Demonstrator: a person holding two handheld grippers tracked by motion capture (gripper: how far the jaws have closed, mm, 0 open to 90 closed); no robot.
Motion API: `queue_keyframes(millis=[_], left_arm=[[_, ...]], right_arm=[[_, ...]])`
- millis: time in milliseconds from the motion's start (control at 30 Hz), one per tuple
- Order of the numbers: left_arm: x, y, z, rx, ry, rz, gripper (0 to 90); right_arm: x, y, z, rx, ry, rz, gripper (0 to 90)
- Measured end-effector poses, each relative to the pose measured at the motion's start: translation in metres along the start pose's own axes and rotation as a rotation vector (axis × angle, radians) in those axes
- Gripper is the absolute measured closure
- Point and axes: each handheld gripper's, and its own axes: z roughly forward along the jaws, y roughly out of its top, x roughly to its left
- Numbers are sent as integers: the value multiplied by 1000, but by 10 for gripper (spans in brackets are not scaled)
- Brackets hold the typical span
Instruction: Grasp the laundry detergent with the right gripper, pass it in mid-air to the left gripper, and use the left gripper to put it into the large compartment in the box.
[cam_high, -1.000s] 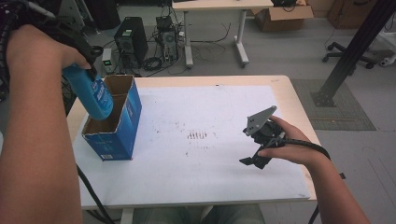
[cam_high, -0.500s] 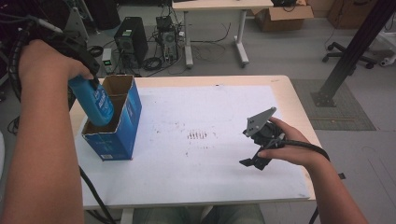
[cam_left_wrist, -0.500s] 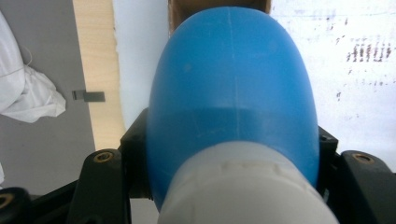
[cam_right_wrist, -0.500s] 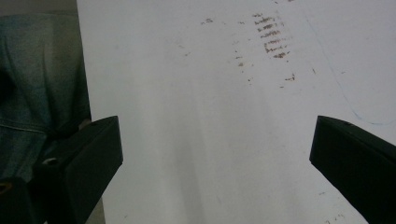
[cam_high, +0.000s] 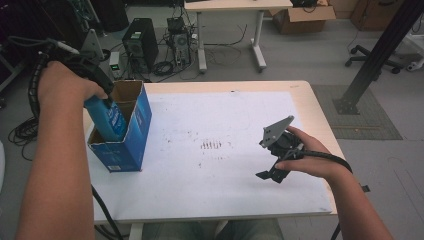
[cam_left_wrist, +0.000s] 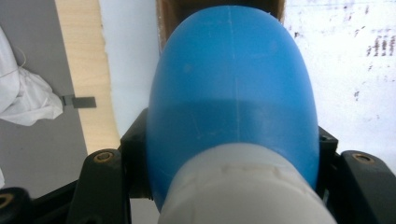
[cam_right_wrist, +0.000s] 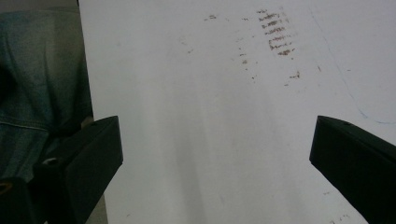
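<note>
— Lower now: since the earlier frames the left gripper (cam_high: 102, 97) has come down with the bottle (cam_high: 109, 119), and the bottle's lower end sits inside the open top of the box (cam_high: 131, 142), where before it hung above the rim.

— And the grip?

— Both left jaws are clamped on the bottle. In the left gripper view the blue body (cam_left_wrist: 231, 88) bulges up between the 2 black jaws, with its white cap end nearest the camera and brown cardboard showing past its far end.

— Where does the box stand?

— At the left edge of the table (cam_high: 300, 95), upright on the white sheet (cam_high: 225, 170), its flaps open.

— What about the other hand?

— The right gripper (cam_high: 274, 170) hasn't shifted. It rests low over the right part of the sheet, well apart from the box. In the right gripper view its 2 jaws stand wide apart with only the white sheet (cam_right_wrist: 210, 116) between them, holding nothing. Brown smudges (cam_high: 212, 145) mark the sheet between the 2 hands.
</note>
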Motion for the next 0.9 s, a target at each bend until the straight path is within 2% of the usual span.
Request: queue_keyframes(millis=[400,900], left_arm=[[-1,7,36,23,3,13,386],[-4,13,66,35,1,29,386]], right_arm=[[-2,1,-1,16,6,4,26],[-3,1,2,22,14,6,26]])
